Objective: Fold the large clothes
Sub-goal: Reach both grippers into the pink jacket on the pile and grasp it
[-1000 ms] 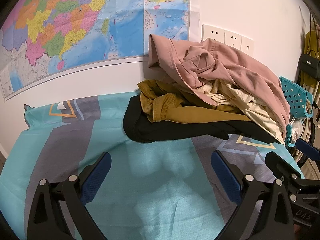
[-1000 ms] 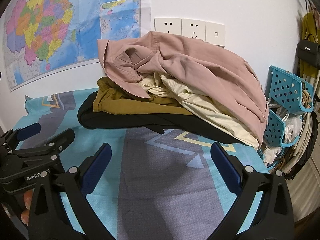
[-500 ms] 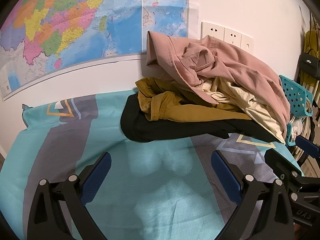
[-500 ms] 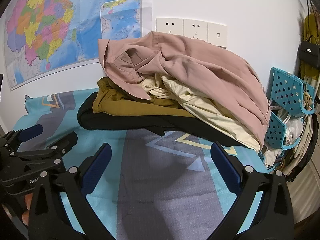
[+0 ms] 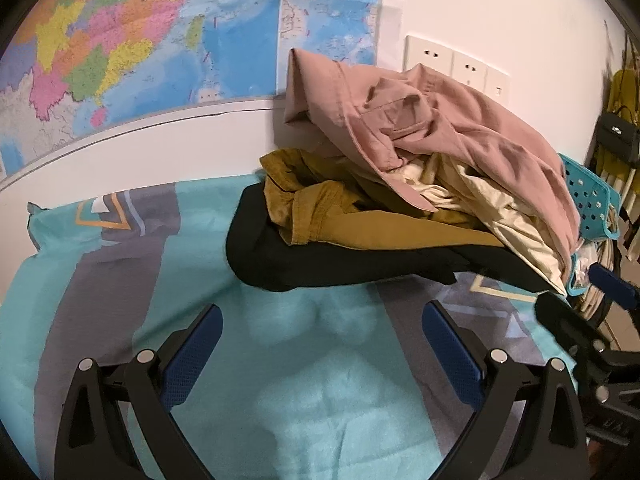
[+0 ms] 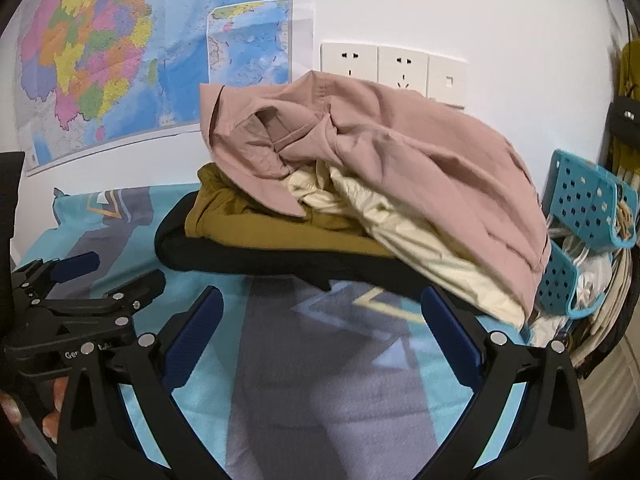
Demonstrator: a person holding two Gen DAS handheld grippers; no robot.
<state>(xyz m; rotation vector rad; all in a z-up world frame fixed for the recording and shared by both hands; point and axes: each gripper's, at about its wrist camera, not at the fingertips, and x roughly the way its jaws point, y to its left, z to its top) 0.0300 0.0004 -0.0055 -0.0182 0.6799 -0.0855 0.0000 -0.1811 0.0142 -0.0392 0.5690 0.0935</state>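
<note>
A heap of clothes lies against the wall at the back of the bed. On top is a pink garment (image 5: 460,136) (image 6: 400,148), under it a cream one (image 5: 504,216) (image 6: 408,236), a mustard one (image 5: 360,224) (image 6: 256,224) and a black one (image 5: 320,264) (image 6: 248,260) at the bottom. My left gripper (image 5: 320,340) is open, short of the black garment's near edge, with nothing between its fingers. My right gripper (image 6: 320,320) is open too, just in front of the heap and empty. Each gripper shows at the edge of the other's view.
A teal and grey patterned bedspread (image 5: 120,272) (image 6: 320,400) covers the bed in front of the heap. A map (image 5: 120,48) and wall sockets (image 6: 392,68) are behind it. A blue perforated basket (image 6: 588,208) and hanging items stand at the bed's right edge.
Both grippers have moved forward toward the heap, which now looks larger and closer. Both stay open. The clothes have not moved.
</note>
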